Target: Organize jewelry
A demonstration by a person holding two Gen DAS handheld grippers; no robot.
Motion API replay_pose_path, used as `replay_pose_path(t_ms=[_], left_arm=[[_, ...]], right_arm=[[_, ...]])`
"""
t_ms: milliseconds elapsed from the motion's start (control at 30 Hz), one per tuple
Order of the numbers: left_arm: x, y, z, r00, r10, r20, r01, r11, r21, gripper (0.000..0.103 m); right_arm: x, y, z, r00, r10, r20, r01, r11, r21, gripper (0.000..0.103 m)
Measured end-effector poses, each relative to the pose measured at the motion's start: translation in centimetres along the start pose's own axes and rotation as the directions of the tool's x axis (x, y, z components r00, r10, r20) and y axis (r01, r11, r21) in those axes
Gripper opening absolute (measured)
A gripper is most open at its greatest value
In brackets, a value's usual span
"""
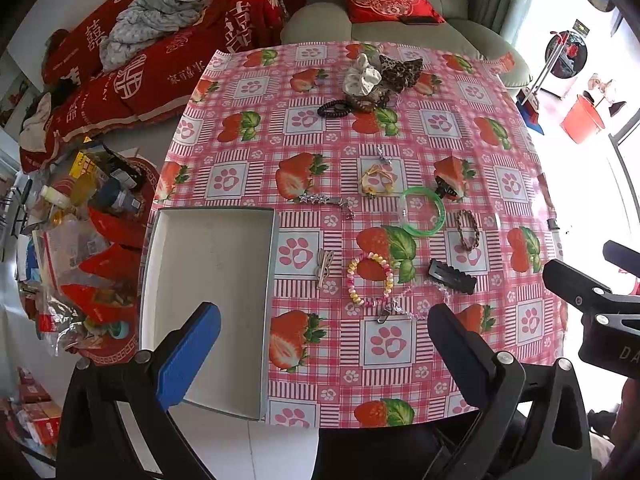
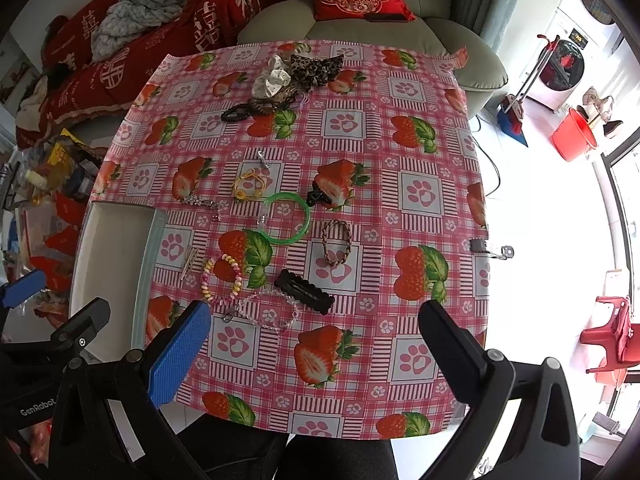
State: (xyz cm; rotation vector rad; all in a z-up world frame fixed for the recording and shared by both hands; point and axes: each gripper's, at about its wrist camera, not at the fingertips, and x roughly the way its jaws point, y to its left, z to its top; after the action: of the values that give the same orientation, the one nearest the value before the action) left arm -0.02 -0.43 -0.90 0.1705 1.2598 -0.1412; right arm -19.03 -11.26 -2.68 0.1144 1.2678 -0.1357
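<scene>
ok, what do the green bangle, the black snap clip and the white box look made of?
Green bangle: translucent plastic or resin, since the tablecloth shows through its glossy ring. Black snap clip: flat with a scalloped edge and matte finish, probably painted metal, possibly plastic. White box: likely cardboard, with thin straight walls and a dull, faintly scuffed floor.

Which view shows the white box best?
The left wrist view: the white box shows nearly whole with its inside bare, only a finger overlapping it. The right wrist view catches just its side at the frame's left.
</scene>
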Motion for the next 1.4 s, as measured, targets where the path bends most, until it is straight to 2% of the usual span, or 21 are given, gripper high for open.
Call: replay_pose_path(t_ms=[1400], left_arm=[[0.5, -0.5, -0.8, 1.0, 0.014, -0.006, -0.014, 1.0, 0.011, 0.103]], right_arm=[[0.2, 0.1, 0.1, 1.0, -0.001, -0.002, 0.001, 1.0, 0.004, 0.103]])
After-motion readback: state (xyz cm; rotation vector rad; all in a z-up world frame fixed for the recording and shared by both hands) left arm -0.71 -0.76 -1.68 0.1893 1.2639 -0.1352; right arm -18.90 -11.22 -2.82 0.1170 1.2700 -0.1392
